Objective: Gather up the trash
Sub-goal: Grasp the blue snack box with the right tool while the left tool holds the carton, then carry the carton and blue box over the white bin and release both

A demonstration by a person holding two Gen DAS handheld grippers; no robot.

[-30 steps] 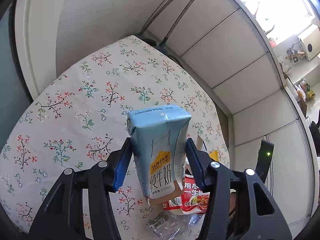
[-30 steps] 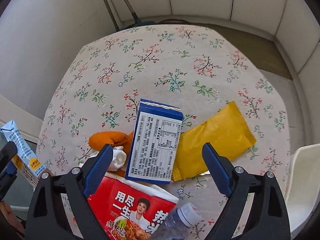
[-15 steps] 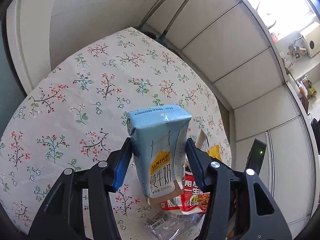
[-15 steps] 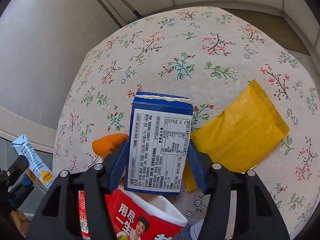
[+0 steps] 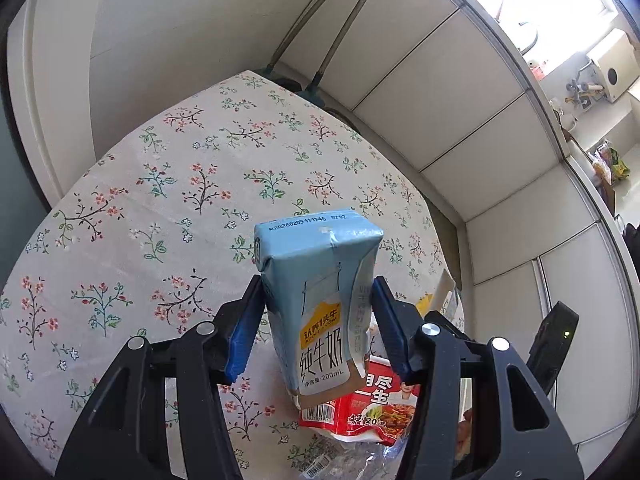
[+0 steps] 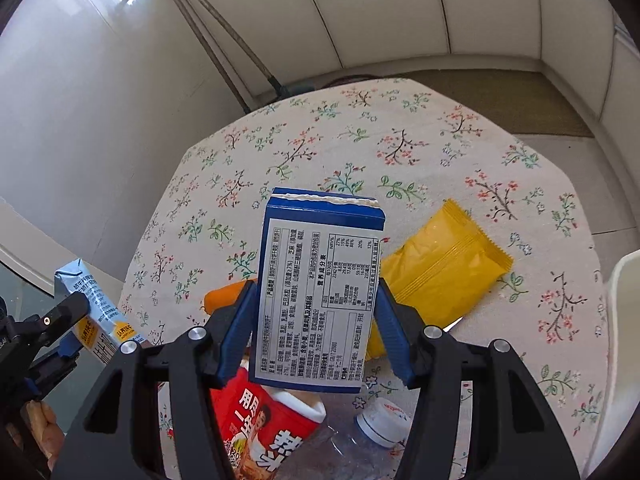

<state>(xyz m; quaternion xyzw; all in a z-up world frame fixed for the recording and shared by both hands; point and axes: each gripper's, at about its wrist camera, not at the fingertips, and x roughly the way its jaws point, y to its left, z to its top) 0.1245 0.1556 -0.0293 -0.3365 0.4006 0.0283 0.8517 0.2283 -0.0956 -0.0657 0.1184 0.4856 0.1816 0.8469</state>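
My left gripper (image 5: 318, 312) is shut on a light blue milk carton (image 5: 320, 292), held above the floral tablecloth (image 5: 160, 208). The same carton (image 6: 90, 312) and the left gripper (image 6: 60, 330) show at the left edge of the right wrist view. My right gripper (image 6: 314, 320) is shut on a blue snack box (image 6: 318, 288) with a white nutrition label, lifted off the table. Under it lie a red noodle packet (image 6: 264, 428), a clear plastic bottle with a white cap (image 6: 384, 416), a yellow pouch (image 6: 444, 264) and an orange wrapper (image 6: 224, 298).
The round table has a floral cloth (image 6: 400, 140) and stands by white walls. Two mop handles (image 6: 208, 36) lean in the corner. A white chair back (image 6: 624, 320) sits at the table's right edge. A hand (image 6: 40, 424) shows at bottom left.
The right gripper closed on the blue snack box and lifted it off the table, swinging slightly. The left gripper kept still with the milk carton.
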